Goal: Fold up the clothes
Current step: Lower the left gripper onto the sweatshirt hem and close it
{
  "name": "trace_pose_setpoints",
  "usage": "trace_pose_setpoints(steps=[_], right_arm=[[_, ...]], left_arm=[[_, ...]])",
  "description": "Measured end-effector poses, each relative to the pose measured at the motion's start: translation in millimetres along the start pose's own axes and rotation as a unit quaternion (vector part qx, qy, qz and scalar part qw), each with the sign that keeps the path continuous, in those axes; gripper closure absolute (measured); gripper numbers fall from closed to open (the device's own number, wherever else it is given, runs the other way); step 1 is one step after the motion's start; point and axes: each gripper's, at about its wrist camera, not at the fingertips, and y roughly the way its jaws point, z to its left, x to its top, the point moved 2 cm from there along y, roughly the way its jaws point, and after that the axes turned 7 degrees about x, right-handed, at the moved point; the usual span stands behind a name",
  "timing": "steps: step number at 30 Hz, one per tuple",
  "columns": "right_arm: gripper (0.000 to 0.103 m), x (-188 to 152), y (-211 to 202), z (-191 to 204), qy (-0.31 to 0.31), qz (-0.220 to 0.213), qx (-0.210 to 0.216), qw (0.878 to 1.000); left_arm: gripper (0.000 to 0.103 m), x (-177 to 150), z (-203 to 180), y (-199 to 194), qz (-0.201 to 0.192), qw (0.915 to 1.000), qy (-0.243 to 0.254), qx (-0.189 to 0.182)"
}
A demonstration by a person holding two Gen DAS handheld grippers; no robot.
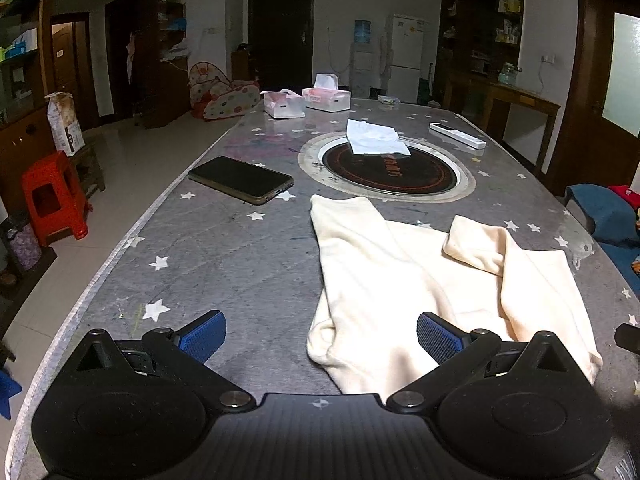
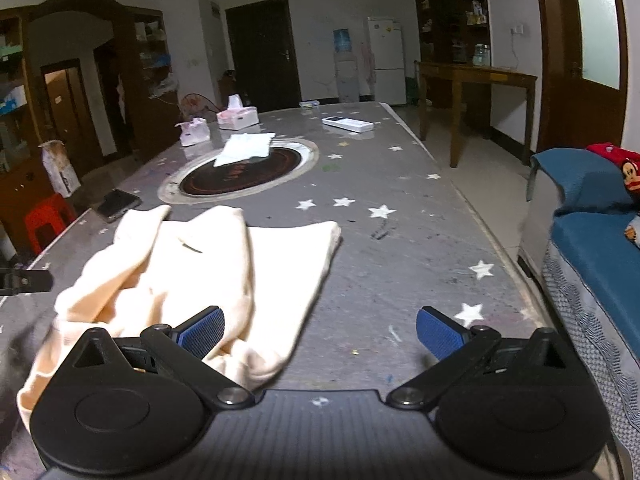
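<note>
On the table, left view: the cream shirt (image 1: pixel 400 280) lies at about 1 o'clock from the left gripper (image 1: pixel 320 338), partly folded, one sleeve flipped over the top.
Left fingers: wide apart, holding nothing; the right blue pad (image 1: pixel 438 338) sits over the near edge of the cloth.
Other things: a phone (image 1: pixel 241 179) at 11 o'clock, a round burner (image 1: pixel 388 170) at 12 o'clock.
On the table, right view: the shirt lies at 10 o'clock from the right gripper (image 2: pixel 320 336), bunched on its near side.
Right fingers: wide apart, holding nothing.
Step now: I think both are between grabs, picking a spot.
Next move: likely pinch the near edge with each gripper and fold it away over the rest.
</note>
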Motion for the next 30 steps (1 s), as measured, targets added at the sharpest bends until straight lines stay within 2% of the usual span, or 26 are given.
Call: trace_pose_setpoints(steps=[30], right_arm=[[0.000, 5.7, 23.0, 21.4, -0.020, 0.020, 0.031, 0.999]], left_arm=[[0.000, 9.3, -31.4, 18.6, 0.001, 0.9991, 0.031, -0.029]])
